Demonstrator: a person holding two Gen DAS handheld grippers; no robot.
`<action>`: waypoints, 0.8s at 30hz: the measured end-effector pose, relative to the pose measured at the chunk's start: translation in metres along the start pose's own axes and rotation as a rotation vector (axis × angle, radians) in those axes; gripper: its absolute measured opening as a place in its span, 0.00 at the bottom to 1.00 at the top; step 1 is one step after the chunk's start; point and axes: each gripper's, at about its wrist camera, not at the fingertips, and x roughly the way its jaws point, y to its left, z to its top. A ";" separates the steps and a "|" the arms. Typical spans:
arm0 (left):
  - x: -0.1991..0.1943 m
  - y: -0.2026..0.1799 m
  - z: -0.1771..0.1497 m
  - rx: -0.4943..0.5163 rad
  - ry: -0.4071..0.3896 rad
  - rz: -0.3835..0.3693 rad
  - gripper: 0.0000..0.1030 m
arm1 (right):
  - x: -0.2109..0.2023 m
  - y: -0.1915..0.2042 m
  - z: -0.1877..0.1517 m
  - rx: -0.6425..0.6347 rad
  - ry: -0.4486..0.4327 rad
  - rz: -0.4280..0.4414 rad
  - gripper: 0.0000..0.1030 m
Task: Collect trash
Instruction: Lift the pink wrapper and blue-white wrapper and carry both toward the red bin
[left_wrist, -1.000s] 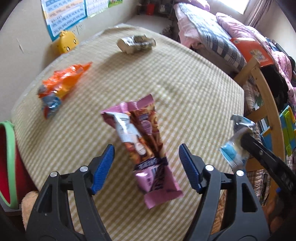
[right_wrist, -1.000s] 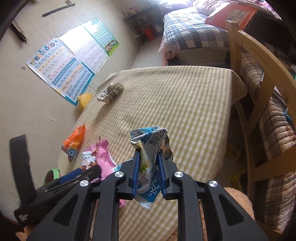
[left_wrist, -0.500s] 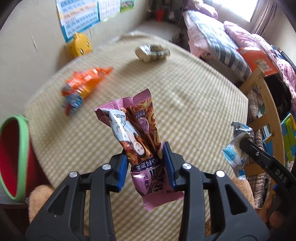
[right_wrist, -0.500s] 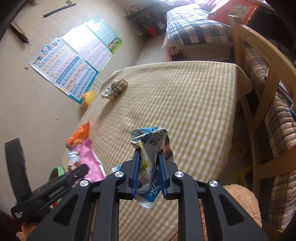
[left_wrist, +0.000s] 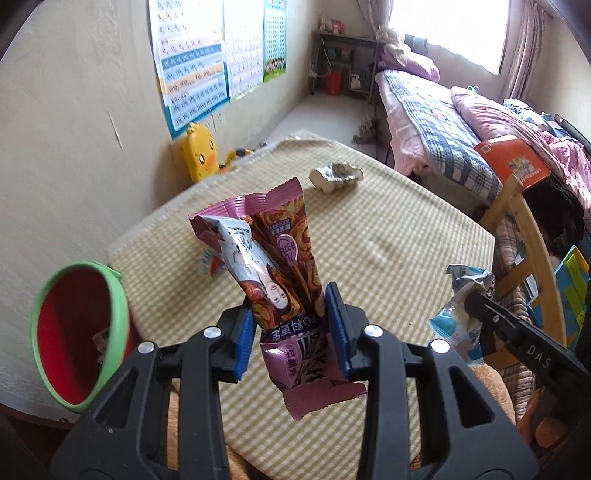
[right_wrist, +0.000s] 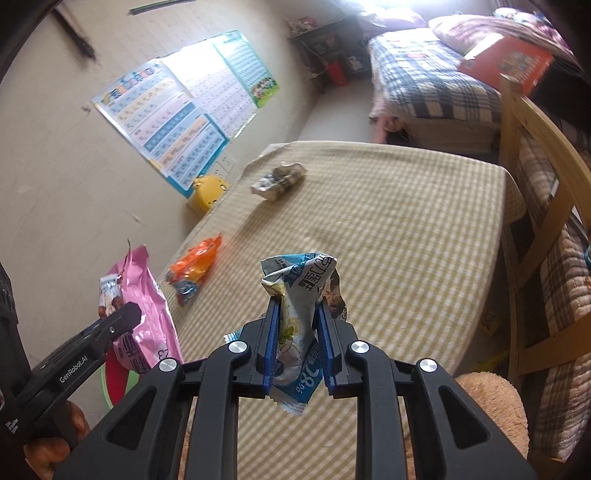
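My left gripper (left_wrist: 290, 314) is shut on a pink snack wrapper (left_wrist: 280, 236) and holds it upright above the checked tablecloth (left_wrist: 388, 240). The right wrist view shows the same pink wrapper (right_wrist: 144, 306) at the left. My right gripper (right_wrist: 295, 317) is shut on a crumpled blue-and-white wrapper (right_wrist: 299, 280), also off the table. An orange wrapper (right_wrist: 195, 262) lies near the table's left edge. A crumpled grey wrapper (left_wrist: 336, 175) lies at the far side. A red bin with a green rim (left_wrist: 118, 306) stands low beside the table, left of my left gripper.
A yellow duck toy (left_wrist: 197, 155) leans on the wall behind the table. A wooden chair (right_wrist: 535, 147) stands along the table's right side, with a bed (left_wrist: 436, 110) beyond it. A tan plush toy (right_wrist: 487, 402) sits by the near edge.
My left gripper closed on the pink wrapper and lifted it off the cloth, and the red bin came further into view. My right gripper rose a little with the blue-and-white wrapper.
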 end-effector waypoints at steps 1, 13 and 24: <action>-0.002 0.002 0.000 0.000 -0.005 0.004 0.33 | -0.001 0.005 0.000 -0.013 -0.004 -0.002 0.20; -0.020 0.042 -0.007 -0.072 -0.044 0.029 0.33 | -0.008 0.051 0.000 -0.107 -0.022 0.014 0.20; -0.029 0.073 -0.016 -0.138 -0.061 0.035 0.33 | -0.013 0.099 0.004 -0.214 -0.044 0.029 0.20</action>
